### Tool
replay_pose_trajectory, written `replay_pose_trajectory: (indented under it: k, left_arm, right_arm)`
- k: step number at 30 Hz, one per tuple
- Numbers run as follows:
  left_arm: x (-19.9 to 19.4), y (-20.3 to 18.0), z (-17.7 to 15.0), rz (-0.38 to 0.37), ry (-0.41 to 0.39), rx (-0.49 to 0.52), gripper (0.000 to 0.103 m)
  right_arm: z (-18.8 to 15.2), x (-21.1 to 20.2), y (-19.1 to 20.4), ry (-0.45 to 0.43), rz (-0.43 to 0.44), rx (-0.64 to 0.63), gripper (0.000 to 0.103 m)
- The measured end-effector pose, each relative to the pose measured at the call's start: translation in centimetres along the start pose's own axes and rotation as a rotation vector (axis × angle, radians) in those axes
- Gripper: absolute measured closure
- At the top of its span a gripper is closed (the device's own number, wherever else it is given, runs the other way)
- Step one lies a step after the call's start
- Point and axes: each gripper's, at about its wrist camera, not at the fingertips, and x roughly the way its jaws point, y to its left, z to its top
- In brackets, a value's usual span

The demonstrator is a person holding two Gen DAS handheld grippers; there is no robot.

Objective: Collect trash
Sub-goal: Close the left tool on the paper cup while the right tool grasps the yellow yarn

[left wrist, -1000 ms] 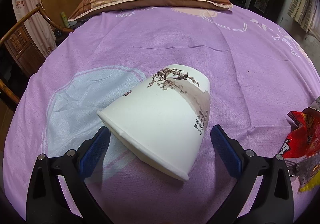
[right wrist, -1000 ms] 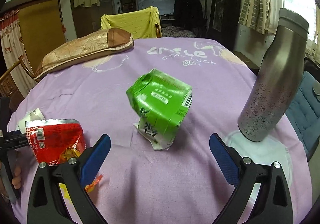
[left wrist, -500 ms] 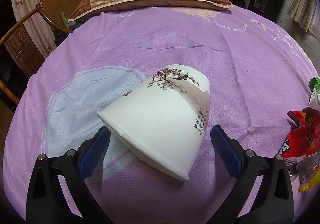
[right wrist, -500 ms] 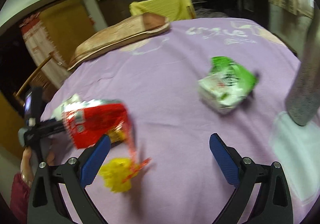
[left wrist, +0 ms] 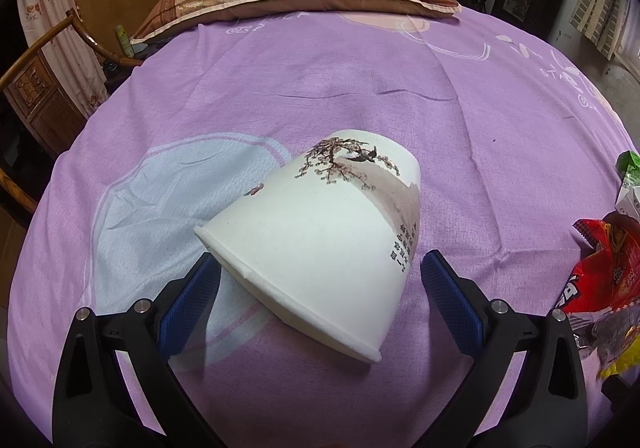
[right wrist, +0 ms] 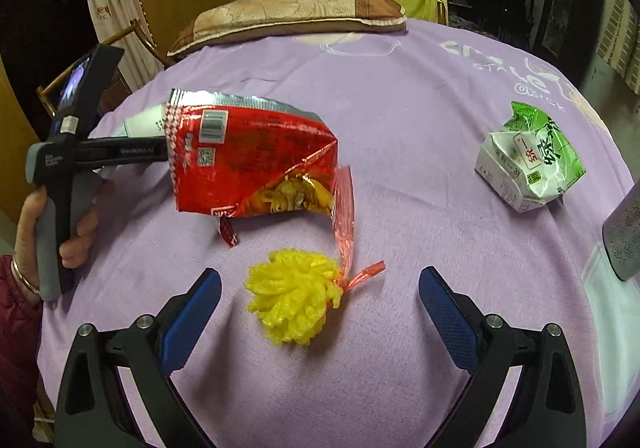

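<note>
My right gripper (right wrist: 320, 298) has swung from the green carton (right wrist: 530, 156) to the yellow foam net (right wrist: 294, 302), jaws apart, while my left gripper (left wrist: 320, 288) stays spread around the paper cup (left wrist: 320, 236).

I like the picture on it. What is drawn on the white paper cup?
A dark blossoming tree branch with a bird on the paper cup, clearest in the left wrist view.

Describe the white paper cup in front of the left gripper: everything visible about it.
The white paper cup looks like thin paper with a rolled rim. Its side bears a printed blossoming branch with a bird, a brownish wash and a column of dark characters. It lies tipped over on the purple bedsheet, mouth toward the camera, base pointing away. It sits between the open left gripper fingers; whether they touch it is unclear.
</note>
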Motion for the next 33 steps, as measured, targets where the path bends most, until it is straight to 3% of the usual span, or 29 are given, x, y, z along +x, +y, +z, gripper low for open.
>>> replay_pose_trajectory:
  k: [10, 13, 17, 20, 22, 23, 26, 33]
  left_arm:
    - [-0.4, 0.6, 0.0, 0.069, -0.023, -0.015, 0.007]
    - [-0.8, 0.0, -0.2, 0.079, -0.041, 0.012, 0.015]
    - [-1.3, -1.1, -0.5, 0.085, -0.068, 0.068, 0.035]
    - [-1.6, -1.9, -0.8, 0.09, -0.084, 0.106, 0.054]
    - [-1.9, -2.1, -0.8, 0.109, -0.101, 0.121, 0.06]
    - [-2.1, -2.1, -0.8, 0.11, -0.111, 0.12, 0.064]
    - [-3.1, -1.6, -0.7, 0.101, -0.143, 0.101, 0.072]
    - [-6.1, -1.6, -0.9, 0.139, -0.271, 0.085, 0.072]
  right_arm:
    - [-0.6, 0.7, -0.3, 0.037, 0.001, 0.012, 0.01]
    - [-0.6, 0.7, -0.3, 0.035, -0.002, 0.014, 0.012]
    - [-0.6, 0.7, -0.5, 0.027, -0.011, 0.016, 0.017]
    - [-0.5, 0.6, -0.5, 0.018, -0.016, 0.008, 0.03]
    - [-0.5, 0.4, -0.4, 0.006, -0.018, -0.001, 0.057]
    - [-0.5, 0.4, -0.4, 0.001, -0.019, -0.003, 0.064]
    - [-0.4, 0.1, -0.5, -0.019, -0.019, 0.002, 0.066]
    - [-0.1, -1.2, 0.0, -0.089, -0.038, -0.029, 0.066]
